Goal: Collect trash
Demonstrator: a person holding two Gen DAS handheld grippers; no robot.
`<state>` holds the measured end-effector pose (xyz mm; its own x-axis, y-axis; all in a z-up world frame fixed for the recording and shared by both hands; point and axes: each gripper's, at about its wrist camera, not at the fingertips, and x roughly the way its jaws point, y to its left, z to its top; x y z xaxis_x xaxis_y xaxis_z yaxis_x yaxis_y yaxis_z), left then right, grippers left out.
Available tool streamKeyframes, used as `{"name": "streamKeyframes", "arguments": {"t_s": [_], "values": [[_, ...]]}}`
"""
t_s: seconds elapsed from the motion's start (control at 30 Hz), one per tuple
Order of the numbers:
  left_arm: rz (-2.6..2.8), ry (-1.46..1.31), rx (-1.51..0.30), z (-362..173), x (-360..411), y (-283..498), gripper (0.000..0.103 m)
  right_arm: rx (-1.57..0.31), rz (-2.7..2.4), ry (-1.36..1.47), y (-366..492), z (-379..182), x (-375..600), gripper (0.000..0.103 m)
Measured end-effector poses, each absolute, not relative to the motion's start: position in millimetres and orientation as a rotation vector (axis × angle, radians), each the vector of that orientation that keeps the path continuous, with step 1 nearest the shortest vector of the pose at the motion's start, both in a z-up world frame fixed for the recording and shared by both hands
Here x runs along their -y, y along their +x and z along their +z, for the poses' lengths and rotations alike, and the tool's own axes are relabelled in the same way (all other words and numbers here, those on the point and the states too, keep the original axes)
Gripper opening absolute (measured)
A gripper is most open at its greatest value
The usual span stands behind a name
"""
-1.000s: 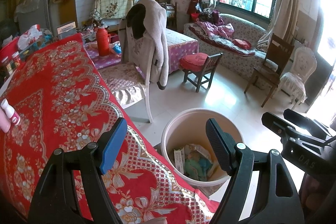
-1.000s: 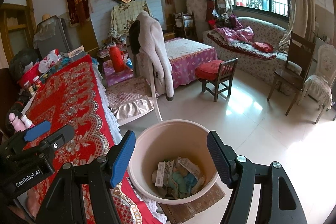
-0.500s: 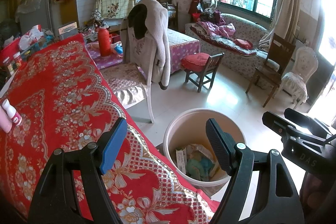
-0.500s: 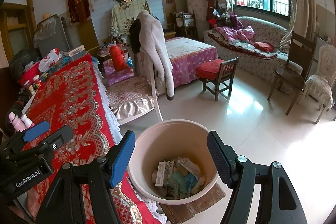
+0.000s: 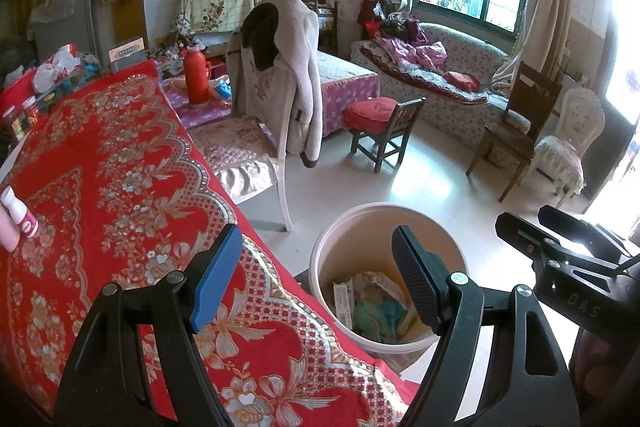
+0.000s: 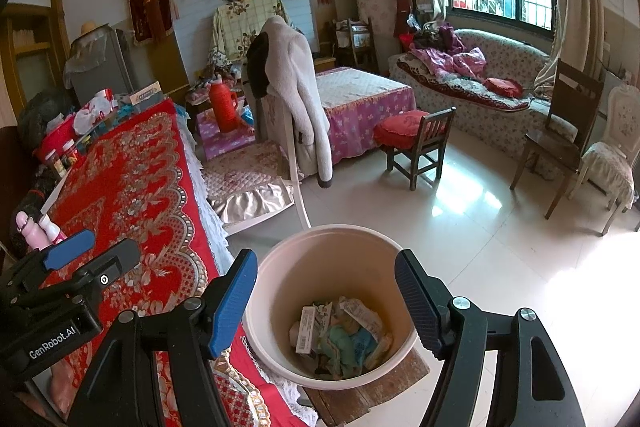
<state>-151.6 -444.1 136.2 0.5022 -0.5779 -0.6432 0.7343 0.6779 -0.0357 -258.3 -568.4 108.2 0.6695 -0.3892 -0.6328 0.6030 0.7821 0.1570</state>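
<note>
Trash point(image 6: 344, 335) heaped in the bucket point(image 6: 280, 267) on the floor, off the counter point(image 5: 120, 167) edge; nothing shifted over the last second. Left gripper point(image 5: 316, 275) and right gripper point(image 6: 324, 297) motionless, jaws apart and empty, so probably collecting finished or paused

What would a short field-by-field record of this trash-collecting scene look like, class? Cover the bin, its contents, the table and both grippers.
bin: cream round bucket, on the floor beside the table
contents: crumpled paper and packaging at the bottom
table: red floral cloth, small pink bottle at its left edge
left gripper: open, empty
right gripper: open, empty, above the bin
</note>
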Motion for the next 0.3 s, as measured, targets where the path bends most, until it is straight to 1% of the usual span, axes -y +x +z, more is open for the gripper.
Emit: {"name": "streamKeyframes", "arguments": {"t_s": [0.3], "values": [[-0.802,0.258,-0.672,132.9,441.5,-149.8,0.077,-0.629,-0.57,0.372,-255.2,101.4,570.3,0.069]]}}
